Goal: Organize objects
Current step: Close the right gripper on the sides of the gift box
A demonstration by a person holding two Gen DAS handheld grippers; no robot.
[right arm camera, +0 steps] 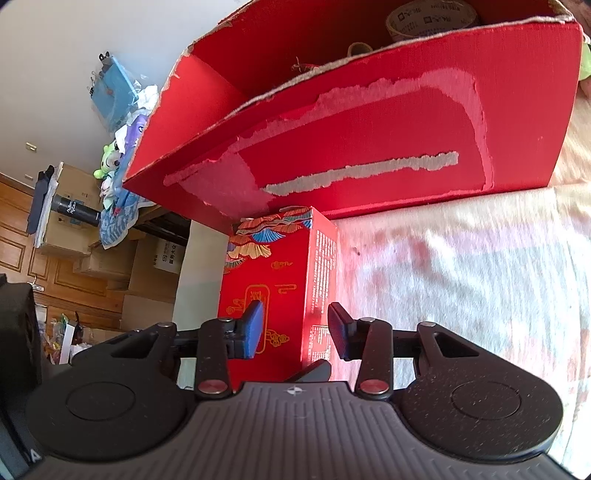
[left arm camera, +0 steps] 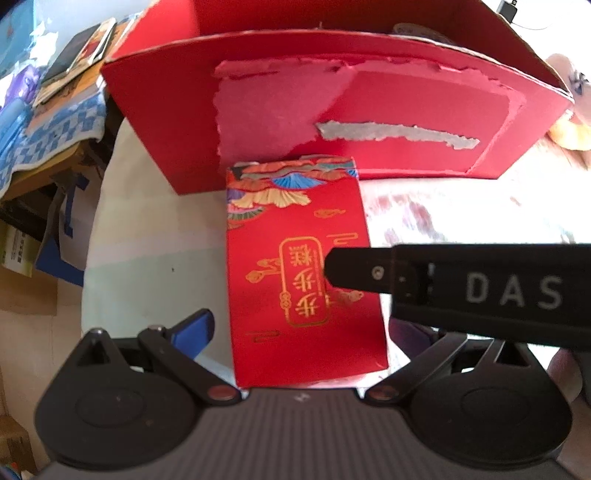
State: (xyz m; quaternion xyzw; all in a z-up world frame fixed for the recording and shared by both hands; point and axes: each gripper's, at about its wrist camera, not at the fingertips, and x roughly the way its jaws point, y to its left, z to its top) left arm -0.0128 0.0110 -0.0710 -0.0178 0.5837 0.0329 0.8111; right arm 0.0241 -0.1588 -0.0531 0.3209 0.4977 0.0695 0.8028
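Note:
A small red box (left arm camera: 295, 258) with gold characters and fan patterns lies lengthwise in front of a large open red carton (left arm camera: 295, 110) whose front face is torn. In the left wrist view my left gripper (left arm camera: 303, 332) is open, with the box between its jaws. Its blue left pad (left arm camera: 195, 332) stands clear of the box, and the other pad is hidden behind the right gripper's black body (left arm camera: 480, 288). In the right wrist view my right gripper (right arm camera: 297, 330) is shut on the small red box (right arm camera: 280, 280), one pad on the decorated face. The carton (right arm camera: 369, 129) stands just behind.
A tape roll (right arm camera: 428, 18) sits inside the carton. The table has a pale cloth (right arm camera: 461, 277) running off to the right. A cluttered side table with a blue checked cloth (left arm camera: 55, 125) stands to the left. Cardboard boxes (right arm camera: 147, 266) and a plush toy (right arm camera: 110, 158) are beyond.

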